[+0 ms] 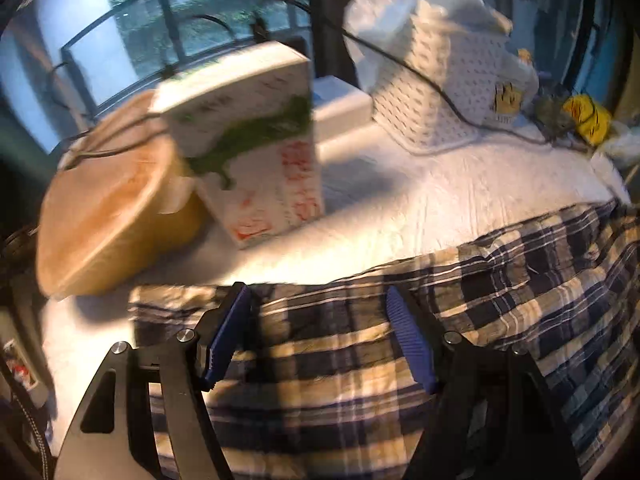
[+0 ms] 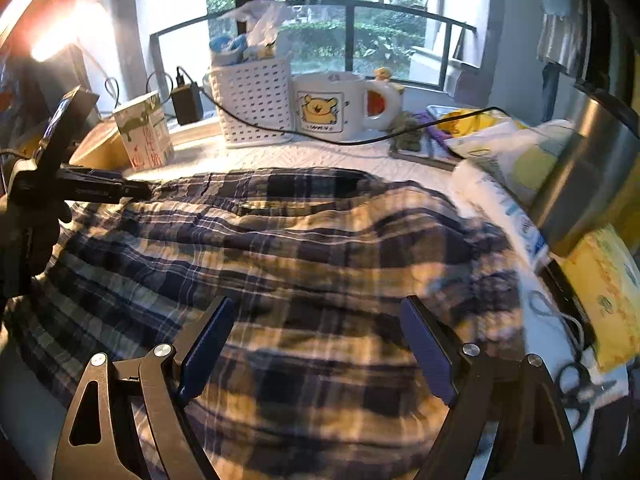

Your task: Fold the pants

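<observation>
Blue, black and tan plaid pants [image 1: 320,364] lie rumpled across the white-covered table [image 1: 420,200]. My left gripper [image 1: 318,292] hovers over their far left edge, jaws open, blue pads apart with only cloth below them. In the right wrist view the pants [image 2: 320,240] fill the middle, bunched in ridges. My right gripper [image 2: 316,304] stands open above their near part, and nothing is pinched between its pads. One of the left gripper's fingers [image 2: 120,191] reaches over the pants' far left corner.
A carton with a green cat and red writing [image 1: 256,148] and a round wooden board [image 1: 104,208] stand just beyond the left gripper. Behind the pants are a white basket [image 2: 256,108], a bear mug [image 2: 332,108] and a black cable [image 2: 360,142]. Packets [image 2: 512,152] and scissors [image 2: 580,388] crowd the right.
</observation>
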`<state>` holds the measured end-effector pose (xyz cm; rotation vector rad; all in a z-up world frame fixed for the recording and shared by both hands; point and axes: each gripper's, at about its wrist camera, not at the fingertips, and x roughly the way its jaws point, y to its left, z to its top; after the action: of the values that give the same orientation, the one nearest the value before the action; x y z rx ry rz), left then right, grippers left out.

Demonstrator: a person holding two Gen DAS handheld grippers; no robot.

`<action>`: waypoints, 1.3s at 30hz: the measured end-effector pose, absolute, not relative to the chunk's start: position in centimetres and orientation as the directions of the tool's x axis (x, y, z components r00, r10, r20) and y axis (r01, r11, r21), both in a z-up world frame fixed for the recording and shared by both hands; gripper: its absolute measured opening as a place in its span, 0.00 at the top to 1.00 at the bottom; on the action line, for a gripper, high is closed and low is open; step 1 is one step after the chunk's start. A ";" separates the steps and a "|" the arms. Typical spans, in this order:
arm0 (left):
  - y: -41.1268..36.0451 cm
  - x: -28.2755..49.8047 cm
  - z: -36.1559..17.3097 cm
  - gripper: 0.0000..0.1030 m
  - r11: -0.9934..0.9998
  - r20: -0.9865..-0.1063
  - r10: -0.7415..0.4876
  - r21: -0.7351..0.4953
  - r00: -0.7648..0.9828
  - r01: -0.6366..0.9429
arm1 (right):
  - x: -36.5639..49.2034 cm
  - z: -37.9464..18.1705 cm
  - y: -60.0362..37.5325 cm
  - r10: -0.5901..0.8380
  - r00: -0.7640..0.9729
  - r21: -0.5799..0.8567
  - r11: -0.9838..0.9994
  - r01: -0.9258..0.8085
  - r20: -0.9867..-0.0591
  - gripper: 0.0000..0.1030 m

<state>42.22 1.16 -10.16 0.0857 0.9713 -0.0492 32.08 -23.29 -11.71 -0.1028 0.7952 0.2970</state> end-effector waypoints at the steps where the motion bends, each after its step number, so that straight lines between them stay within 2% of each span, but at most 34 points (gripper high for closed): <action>1: 1.5 41.7 -9.7 0.31 0.996 -0.820 -0.016 0.037 0.572 0.081 | 31.7 -11.5 -23.7 0.229 0.664 0.032 0.955 -0.295 -0.712 0.17; 8: 3.2 34.4 -7.9 0.31 0.995 -0.785 -0.048 0.018 0.618 0.100 | 28.4 -10.9 -24.6 0.223 0.666 0.047 0.961 -0.271 -0.712 0.16; 14: 5.8 29.9 -9.0 0.31 0.999 -0.798 -0.047 -0.024 0.601 0.046 | 25.6 -10.6 -25.3 0.236 0.668 0.104 0.967 -0.232 -0.706 0.16; 17: 7.0 27.7 -9.7 0.31 1.000 -0.805 -0.013 -0.001 0.593 0.019 | 24.6 -10.6 -25.9 0.241 0.662 0.142 0.969 -0.201 -0.710 0.16; 21: 8.2 25.9 -10.3 0.31 1.000 -0.810 -0.003 -0.010 0.586 -0.008 | 23.3 -10.8 -26.1 0.195 0.661 0.106 0.979 -0.173 -0.725 0.16; 24: 9.3 24.6 -10.4 0.31 0.999 -0.810 0.006 -0.015 0.586 -0.031 | 22.7 -11.1 -26.8 0.192 0.655 0.132 0.981 -0.139 -0.731 0.16; 32: 10.9 23.1 -11.5 0.31 0.996 -0.825 0.036 -0.017 0.563 -0.088 | 24.4 -13.4 -28.8 0.266 0.616 0.304 0.951 -0.045 -0.741 0.16; 34: 11.1 22.8 -11.5 0.31 0.995 -0.827 0.039 -0.021 0.561 -0.099 | 25.0 -13.4 -29.0 0.277 0.628 0.327 0.944 -0.039 -0.727 0.16; 39: 10.9 22.7 -11.3 0.31 0.993 -0.829 0.063 -0.001 0.555 -0.114 | 27.2 -13.6 -31.1 0.372 0.657 0.487 0.873 -0.008 -0.656 0.16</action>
<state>22.70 10.88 -11.30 -0.0566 0.9770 0.1051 27.22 -31.09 -13.63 0.4738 0.8324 0.2242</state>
